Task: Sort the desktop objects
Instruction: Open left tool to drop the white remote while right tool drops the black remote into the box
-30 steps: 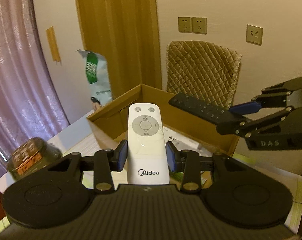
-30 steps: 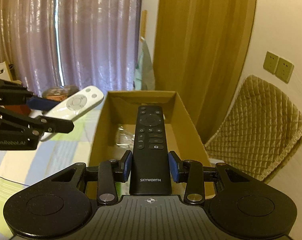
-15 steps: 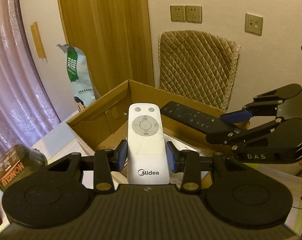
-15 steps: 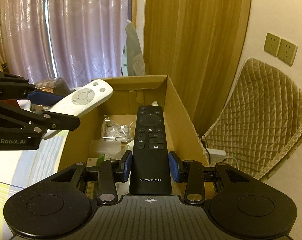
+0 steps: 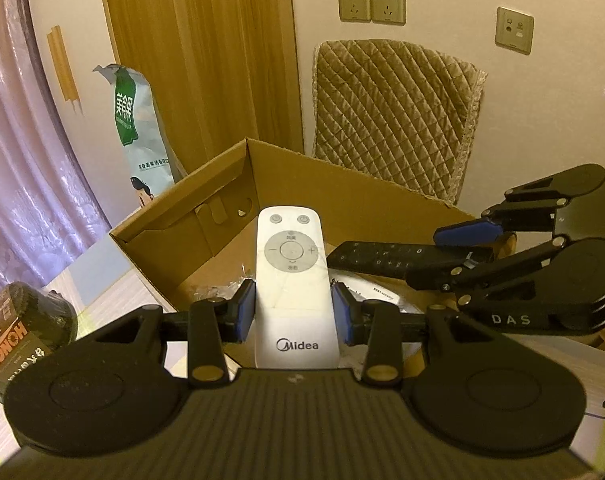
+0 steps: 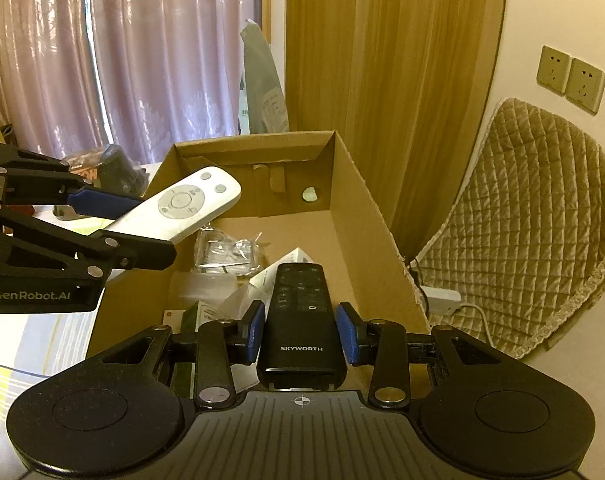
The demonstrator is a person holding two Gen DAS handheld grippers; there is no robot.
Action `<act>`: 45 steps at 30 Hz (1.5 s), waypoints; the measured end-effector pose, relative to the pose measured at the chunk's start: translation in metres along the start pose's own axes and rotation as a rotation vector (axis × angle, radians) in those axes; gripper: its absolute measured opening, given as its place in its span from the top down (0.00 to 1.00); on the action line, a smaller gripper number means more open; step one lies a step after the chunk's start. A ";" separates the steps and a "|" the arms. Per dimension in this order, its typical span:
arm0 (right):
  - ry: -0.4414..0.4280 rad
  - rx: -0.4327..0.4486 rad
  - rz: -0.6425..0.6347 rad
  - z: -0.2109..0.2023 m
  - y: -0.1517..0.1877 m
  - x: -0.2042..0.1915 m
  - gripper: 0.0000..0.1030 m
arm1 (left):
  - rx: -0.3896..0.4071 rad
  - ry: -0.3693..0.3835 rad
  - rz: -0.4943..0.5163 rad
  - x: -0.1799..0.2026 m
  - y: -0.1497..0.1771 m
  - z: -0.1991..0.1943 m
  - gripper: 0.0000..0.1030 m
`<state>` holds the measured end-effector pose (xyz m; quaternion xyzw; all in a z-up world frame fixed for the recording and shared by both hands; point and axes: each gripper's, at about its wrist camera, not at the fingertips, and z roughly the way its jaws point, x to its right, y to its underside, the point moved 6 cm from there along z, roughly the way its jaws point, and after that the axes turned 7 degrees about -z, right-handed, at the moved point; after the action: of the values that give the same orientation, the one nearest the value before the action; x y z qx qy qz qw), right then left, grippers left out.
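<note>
My left gripper (image 5: 293, 312) is shut on a white Midea remote (image 5: 290, 280), holding it over the near edge of an open cardboard box (image 5: 342, 188). In the right wrist view the left gripper (image 6: 134, 228) reaches in from the left with the white remote (image 6: 182, 208) above the box (image 6: 362, 220). My right gripper (image 6: 301, 332) is shut on a black Skyworth remote (image 6: 300, 308), whose tip slopes down toward the box contents. The left wrist view shows the right gripper (image 5: 450, 256) and the black remote (image 5: 382, 256) low inside the box.
Inside the box lie a clear plastic packet (image 6: 226, 252) and white papers (image 6: 286, 260). A green and white snack bag (image 5: 138, 132) stands behind the box. A dark wrapped package (image 5: 18, 328) sits on the table at left. A quilted chair (image 5: 394, 120) stands beyond the box.
Both grippers have moved forward and down over the box. The black remote has tipped nose-down and sunk lower into the box. The white remote stays held level.
</note>
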<state>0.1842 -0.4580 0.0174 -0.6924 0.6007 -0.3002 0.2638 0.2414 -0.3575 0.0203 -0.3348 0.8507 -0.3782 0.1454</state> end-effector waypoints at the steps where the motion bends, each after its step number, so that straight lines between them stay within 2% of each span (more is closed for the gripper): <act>1: -0.001 -0.001 0.001 0.001 0.000 0.001 0.63 | -0.002 -0.001 0.000 0.000 0.000 0.001 0.66; 12: -0.001 -0.005 0.019 0.010 0.003 0.006 0.63 | -0.019 -0.005 -0.005 0.001 -0.001 0.011 0.66; 13: 0.003 -0.004 0.020 0.010 0.003 0.006 0.63 | -0.020 -0.005 -0.006 0.001 -0.001 0.012 0.75; 14: 0.003 -0.002 0.021 0.010 0.003 0.007 0.63 | -0.020 -0.004 -0.005 0.000 -0.002 0.013 0.77; 41: 0.010 -0.003 0.036 0.005 0.004 0.009 0.62 | -0.019 -0.024 -0.034 -0.004 0.002 0.005 0.77; 42: 0.013 0.007 0.037 0.004 0.003 0.009 0.58 | -0.020 -0.026 -0.040 -0.005 0.002 0.004 0.77; 43: 0.016 0.018 0.039 0.002 0.003 0.009 0.23 | -0.020 -0.028 -0.046 -0.006 0.003 0.002 0.76; 44: 0.019 0.028 0.039 0.000 0.003 0.008 0.02 | -0.018 -0.034 -0.053 -0.007 0.004 0.000 0.74; 45: 0.015 0.041 0.031 -0.002 0.002 0.007 0.03 | -0.015 -0.041 -0.060 -0.008 0.005 -0.003 0.72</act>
<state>0.1823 -0.4654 0.0185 -0.6752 0.6070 -0.3134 0.2782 0.2436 -0.3485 0.0187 -0.3690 0.8400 -0.3691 0.1486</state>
